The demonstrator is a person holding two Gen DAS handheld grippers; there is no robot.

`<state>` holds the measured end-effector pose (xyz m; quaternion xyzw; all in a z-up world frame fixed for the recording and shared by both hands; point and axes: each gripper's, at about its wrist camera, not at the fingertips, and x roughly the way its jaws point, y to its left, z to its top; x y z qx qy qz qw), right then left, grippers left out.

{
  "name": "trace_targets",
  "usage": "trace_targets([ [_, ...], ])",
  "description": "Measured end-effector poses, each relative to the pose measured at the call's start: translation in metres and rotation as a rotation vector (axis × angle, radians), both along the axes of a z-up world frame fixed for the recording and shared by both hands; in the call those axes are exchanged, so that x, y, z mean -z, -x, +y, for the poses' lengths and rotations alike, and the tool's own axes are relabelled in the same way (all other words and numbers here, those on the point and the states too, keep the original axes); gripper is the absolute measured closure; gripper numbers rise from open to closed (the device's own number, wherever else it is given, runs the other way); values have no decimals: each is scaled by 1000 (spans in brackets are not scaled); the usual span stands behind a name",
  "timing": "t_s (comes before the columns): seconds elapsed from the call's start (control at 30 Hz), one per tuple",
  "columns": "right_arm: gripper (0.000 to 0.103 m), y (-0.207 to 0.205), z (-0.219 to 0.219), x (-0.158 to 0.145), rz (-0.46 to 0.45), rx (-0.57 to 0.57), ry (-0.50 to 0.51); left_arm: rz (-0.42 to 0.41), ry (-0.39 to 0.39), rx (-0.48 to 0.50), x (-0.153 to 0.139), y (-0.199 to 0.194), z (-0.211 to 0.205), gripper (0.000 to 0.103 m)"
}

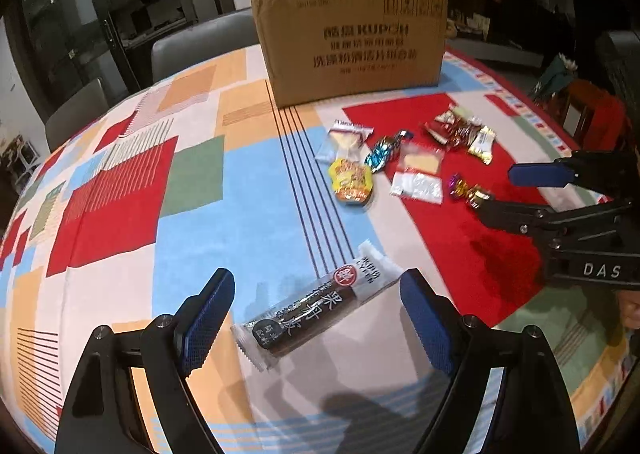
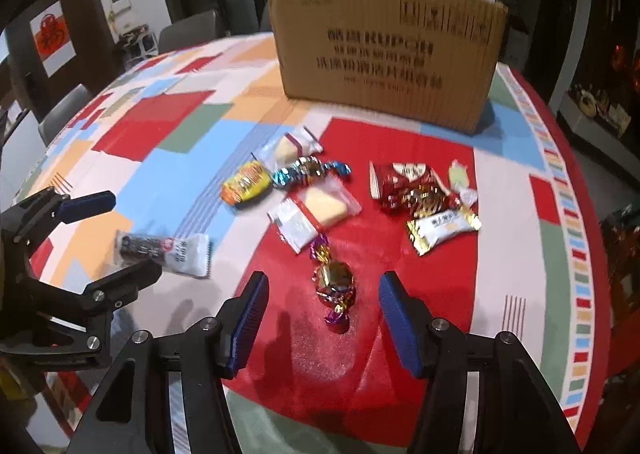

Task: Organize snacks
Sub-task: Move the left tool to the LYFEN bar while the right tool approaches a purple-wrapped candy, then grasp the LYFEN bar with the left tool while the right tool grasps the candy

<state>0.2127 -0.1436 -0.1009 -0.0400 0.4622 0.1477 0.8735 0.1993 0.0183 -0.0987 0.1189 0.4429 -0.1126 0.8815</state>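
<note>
Left wrist view: the left gripper (image 1: 316, 318) has its jaws spread wide, and a long dark-brown snack bar in a clear-and-white wrapper (image 1: 316, 306) lies flat on the patchwork-patterned cloth surface (image 1: 192, 213) between them, set on a slant. Neither blue pad touches it; the bar's white end reaches up toward the right-hand pad and its dark end points toward the left-hand one.

In the right wrist view, the right gripper (image 2: 322, 314) also has its jaws apart, narrower than the left's, with a gold-foil candy with purple twisted ends (image 2: 334, 282) lying between the pads on a red patch of the cloth. The candy touches neither pad.

Farther back on the surface lie a yellow round-edged snack packet (image 2: 246, 183), a blue shiny twisted candy (image 2: 310, 169), clear sachets holding pale yellow pieces (image 2: 320, 205), a red crinkled wrapper (image 2: 404, 183) and a gold-and-white packet (image 2: 442, 228). A brown cardboard box with printed lettering (image 2: 384, 53) stands upright behind them all, well apart from both grippers.
</note>
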Motion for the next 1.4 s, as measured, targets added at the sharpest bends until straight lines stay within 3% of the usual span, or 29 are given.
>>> trace_targets([
  [0.17, 45, -7, 0, 10, 18, 16, 13, 34, -13, 13, 12, -8, -1, 19],
  [0.37, 45, -13, 2, 16, 32, 15, 16, 64, -10, 9, 21, -16, -2, 28],
  [0.47, 51, -17, 1, 18, 44, 19, 9, 82, 21, 11, 23, -19, -2, 41],
  [0.53, 53, -18, 0, 20, 56, 24, -1, 101, 56, 12, 22, -21, -2, 57],
  [0.57, 55, -19, -1, 20, 54, 29, -7, 109, 72, 8, 22, -22, -1, 58],
  [0.73, 75, -20, -1, 20, 51, 19, -8, 119, 122, -19, 19, -26, 1, 82],
  [1.07, 77, -14, 0, 9, 28, 9, -48, 140, 225, -62, 11, -27, 1, 83],
  [1.4, 77, -1, -1, -30, -55, -6, -107, 63, 307, -65, -30, -20, -2, 83],
])
